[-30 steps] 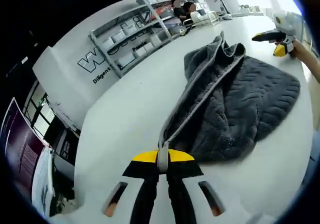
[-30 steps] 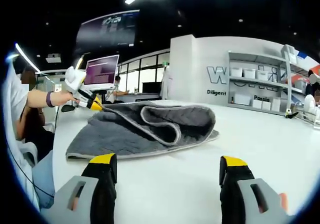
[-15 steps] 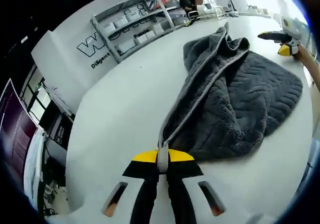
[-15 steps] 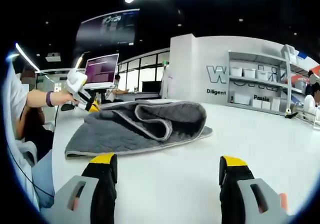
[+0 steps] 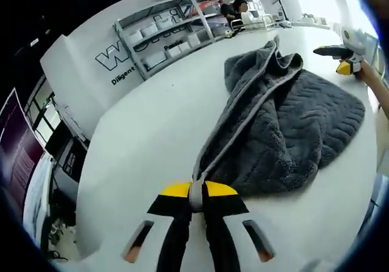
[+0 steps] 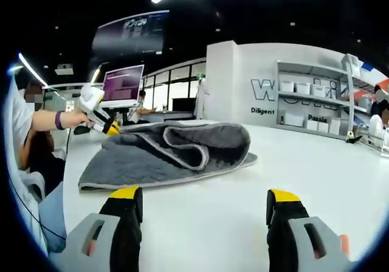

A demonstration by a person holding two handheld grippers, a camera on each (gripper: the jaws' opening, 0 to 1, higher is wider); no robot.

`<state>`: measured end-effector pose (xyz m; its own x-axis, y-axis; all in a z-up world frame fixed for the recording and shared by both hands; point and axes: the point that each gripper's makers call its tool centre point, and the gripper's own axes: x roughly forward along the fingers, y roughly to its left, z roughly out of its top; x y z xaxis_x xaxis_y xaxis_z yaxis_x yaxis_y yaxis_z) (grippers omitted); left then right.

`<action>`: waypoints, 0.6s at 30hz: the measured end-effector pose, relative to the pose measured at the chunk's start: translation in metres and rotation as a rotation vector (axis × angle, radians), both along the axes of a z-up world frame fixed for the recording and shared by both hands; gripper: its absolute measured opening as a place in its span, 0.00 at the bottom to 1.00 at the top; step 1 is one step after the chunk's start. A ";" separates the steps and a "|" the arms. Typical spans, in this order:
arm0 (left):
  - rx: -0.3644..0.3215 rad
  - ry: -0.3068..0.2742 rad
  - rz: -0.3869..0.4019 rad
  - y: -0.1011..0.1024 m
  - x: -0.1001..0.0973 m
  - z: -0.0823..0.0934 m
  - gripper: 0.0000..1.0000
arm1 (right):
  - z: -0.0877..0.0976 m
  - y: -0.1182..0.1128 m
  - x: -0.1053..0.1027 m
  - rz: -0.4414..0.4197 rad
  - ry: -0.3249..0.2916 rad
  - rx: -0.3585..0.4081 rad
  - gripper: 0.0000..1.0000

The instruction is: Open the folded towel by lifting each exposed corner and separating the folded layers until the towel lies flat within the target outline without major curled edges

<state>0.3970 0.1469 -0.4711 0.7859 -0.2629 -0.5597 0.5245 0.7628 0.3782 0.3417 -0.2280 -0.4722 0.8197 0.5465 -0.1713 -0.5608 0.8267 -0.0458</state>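
Two layers at least make up the grey towel [image 5: 285,126], which lies half-folded on the white table [image 5: 152,138], its upper flap doubled back on itself in a soft roll along the side towards the wall shelving [image 5: 182,16]. The left gripper [image 5: 196,194] is clenched on a corner of the towel's pale hemmed edge, which runs taut from the jaws up along the fold. The right gripper [image 6: 206,206] hangs released, jaws wide apart, low over the table and well short of the towel [image 6: 176,153], with nothing between them. From the plush, quilted pile and the way it slumps, the cloth looks thick, limp and fairly heavy for a towel: it should drape rather than hold shape, drag on the table, and curl at the edges if let go early. The stitched hem seems the surest hold, being thin and firm; the free corner of the rolled flap, nearest the shelving, looks like the right gripper's likely purchase.
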 end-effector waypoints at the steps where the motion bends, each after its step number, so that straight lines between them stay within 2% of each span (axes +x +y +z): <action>1: -0.011 -0.004 0.001 0.000 -0.001 0.001 0.09 | 0.000 0.000 0.000 0.000 0.000 0.000 0.85; 5: -0.070 -0.010 0.000 0.002 -0.004 0.006 0.21 | 0.000 0.000 0.000 0.001 0.001 0.001 0.85; 7: -0.146 -0.011 0.000 0.001 -0.009 0.011 0.25 | 0.000 -0.001 0.000 0.000 0.002 0.002 0.85; 11: -0.218 -0.008 -0.006 0.001 -0.016 0.018 0.30 | 0.000 -0.002 0.001 -0.001 0.005 0.004 0.85; 14: -0.318 -0.006 -0.019 -0.003 -0.026 0.027 0.34 | 0.000 -0.002 0.001 -0.002 0.007 0.007 0.85; 18: -0.372 -0.025 -0.035 -0.004 -0.039 0.036 0.40 | 0.000 -0.003 0.001 -0.004 0.008 0.013 0.85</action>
